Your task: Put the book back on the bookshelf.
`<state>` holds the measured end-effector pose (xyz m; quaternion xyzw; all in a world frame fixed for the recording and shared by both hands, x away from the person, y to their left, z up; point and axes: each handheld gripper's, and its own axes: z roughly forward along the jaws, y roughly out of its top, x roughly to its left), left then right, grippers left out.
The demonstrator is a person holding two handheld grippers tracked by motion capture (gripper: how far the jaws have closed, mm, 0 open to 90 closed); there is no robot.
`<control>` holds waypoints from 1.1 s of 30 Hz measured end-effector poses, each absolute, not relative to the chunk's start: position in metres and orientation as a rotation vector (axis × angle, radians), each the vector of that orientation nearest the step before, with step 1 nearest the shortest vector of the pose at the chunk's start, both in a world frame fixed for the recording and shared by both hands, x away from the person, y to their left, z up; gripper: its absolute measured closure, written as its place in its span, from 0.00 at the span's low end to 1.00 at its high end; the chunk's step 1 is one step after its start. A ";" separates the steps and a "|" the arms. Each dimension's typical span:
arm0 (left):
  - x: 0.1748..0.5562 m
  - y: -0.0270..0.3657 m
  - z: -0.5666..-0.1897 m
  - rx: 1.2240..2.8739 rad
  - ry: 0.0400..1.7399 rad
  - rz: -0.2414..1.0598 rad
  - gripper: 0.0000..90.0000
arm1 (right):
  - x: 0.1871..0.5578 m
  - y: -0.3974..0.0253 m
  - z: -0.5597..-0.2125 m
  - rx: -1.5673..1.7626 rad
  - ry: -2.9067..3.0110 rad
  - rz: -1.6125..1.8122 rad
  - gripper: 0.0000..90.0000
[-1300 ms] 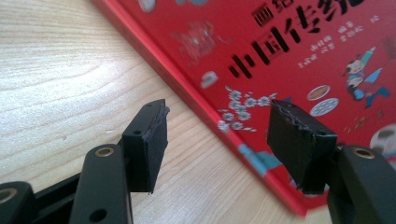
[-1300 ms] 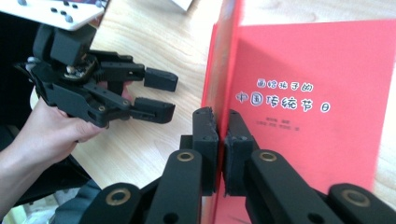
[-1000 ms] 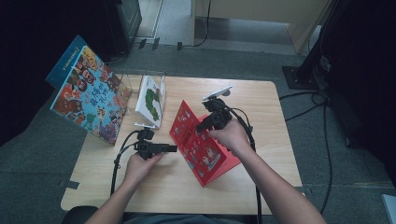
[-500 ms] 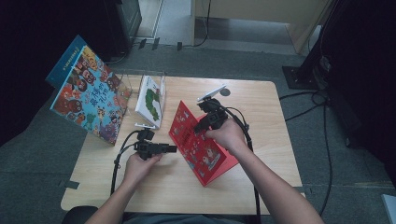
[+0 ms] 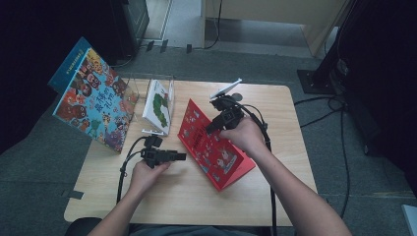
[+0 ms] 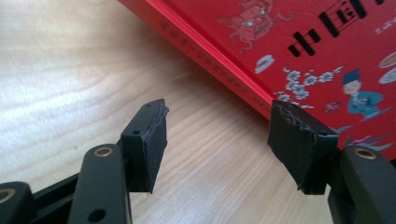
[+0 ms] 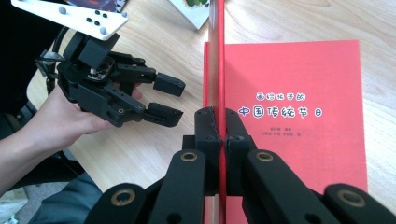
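Observation:
A red picture book lies in the middle of the table with its front cover raised. My right gripper is shut on the edge of that cover; in the right gripper view the thin red cover stands upright between the closed jaws, above the red title page. My left gripper rests on the table just left of the book, open with nothing between its fingers. In the left gripper view, the book's spine edge runs past just ahead of the open gripper.
A large colourful book leans at the table's left edge. A white book with a green caterpillar stands in a clear holder behind the left gripper. Bare wood spreads along the near side of the table.
My right gripper has shifted slightly up and to the left, taking the red cover with it. The left gripper has stayed where it was.

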<state>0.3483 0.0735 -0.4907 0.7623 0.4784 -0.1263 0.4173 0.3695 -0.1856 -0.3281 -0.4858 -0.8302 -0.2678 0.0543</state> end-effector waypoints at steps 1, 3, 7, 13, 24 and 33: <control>0.349 0.073 -0.489 1.914 1.191 -0.313 0.43 | 0.369 -0.187 -0.327 -1.476 -2.518 -0.816 0.98; 0.351 0.072 -0.486 1.914 1.180 -0.311 0.43 | 0.369 -0.189 -0.325 -1.470 -2.513 -0.827 0.98; 0.356 0.070 -0.477 1.929 1.162 -0.288 0.42 | 0.369 -0.191 -0.319 -1.459 -2.514 -0.845 0.98; 0.363 0.070 -0.463 1.915 1.136 -0.279 0.42 | 0.367 -0.193 -0.306 -1.437 -2.513 -0.892 0.98; 0.371 0.067 -0.459 1.889 1.113 -0.358 0.37 | 0.364 -0.196 -0.303 -1.382 -2.471 -0.974 0.98; 0.377 0.072 -0.456 1.869 1.074 -0.387 0.28 | 0.358 -0.207 -0.307 -1.319 -2.436 -1.046 0.98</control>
